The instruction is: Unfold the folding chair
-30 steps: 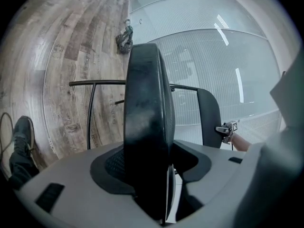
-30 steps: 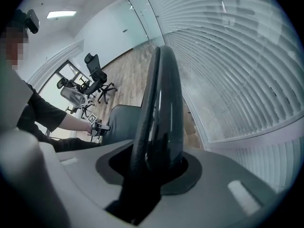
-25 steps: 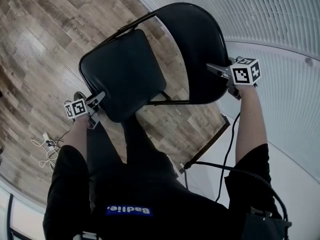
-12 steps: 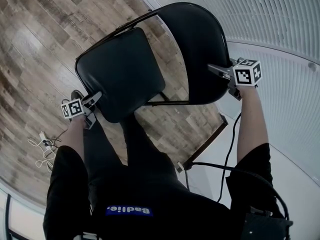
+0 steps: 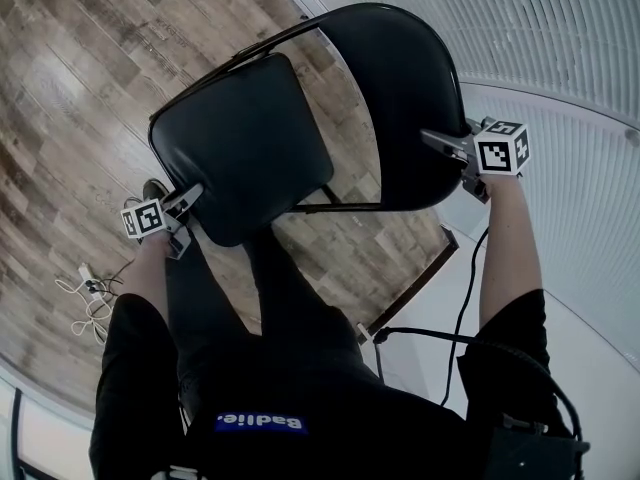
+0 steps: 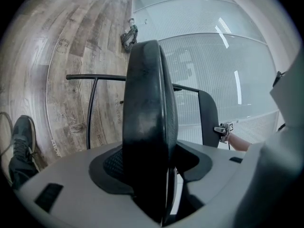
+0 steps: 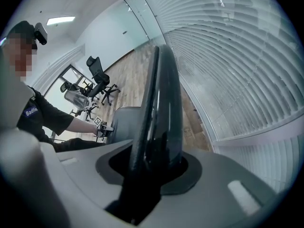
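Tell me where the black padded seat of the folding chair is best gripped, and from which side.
Grip the black padded seat at its near edge, coming from the person's side, with one jaw above and one below. That edge is thin, unobstructed and nearest the person. The left gripper is closed on it there.

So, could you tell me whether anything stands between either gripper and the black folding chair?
Nothing visible does. The left gripper is closed directly on the front edge of the padded seat of the black folding chair, and the right gripper is closed directly on the edge of its curved backrest.
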`<action>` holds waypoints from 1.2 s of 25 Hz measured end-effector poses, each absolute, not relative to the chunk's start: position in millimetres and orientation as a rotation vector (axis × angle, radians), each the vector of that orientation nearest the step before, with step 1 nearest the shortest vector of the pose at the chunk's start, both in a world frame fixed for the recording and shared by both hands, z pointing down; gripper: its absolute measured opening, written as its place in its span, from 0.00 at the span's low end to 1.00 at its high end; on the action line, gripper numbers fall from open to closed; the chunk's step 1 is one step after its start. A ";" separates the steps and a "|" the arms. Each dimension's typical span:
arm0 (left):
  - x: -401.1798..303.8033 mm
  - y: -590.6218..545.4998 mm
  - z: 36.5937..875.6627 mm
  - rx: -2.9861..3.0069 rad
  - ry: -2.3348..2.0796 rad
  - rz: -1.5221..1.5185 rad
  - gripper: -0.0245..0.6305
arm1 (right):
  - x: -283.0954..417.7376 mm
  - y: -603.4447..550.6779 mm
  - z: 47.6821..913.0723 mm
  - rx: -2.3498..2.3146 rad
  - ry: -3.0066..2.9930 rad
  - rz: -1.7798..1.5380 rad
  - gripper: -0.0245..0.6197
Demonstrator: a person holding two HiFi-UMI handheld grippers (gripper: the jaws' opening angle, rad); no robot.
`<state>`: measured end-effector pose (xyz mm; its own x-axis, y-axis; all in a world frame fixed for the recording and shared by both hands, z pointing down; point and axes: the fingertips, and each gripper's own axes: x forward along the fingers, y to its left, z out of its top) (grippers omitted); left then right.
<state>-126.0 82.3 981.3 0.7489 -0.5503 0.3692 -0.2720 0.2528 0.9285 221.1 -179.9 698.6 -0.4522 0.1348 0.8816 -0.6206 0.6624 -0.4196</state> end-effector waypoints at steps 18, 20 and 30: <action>-150.9 99.7 1002.3 1.342 -0.735 -0.247 0.42 | 178.0 -151.1 688.6 0.400 -1.826 0.873 0.23; -155.8 101.8 1007.7 1.338 -0.737 -0.248 0.42 | 168.9 -145.8 687.9 0.403 -1.821 0.864 0.23; -169.6 113.6 1028.0 1.328 -0.750 -0.241 0.45 | 141.5 -123.4 686.8 0.421 -1.809 0.822 0.22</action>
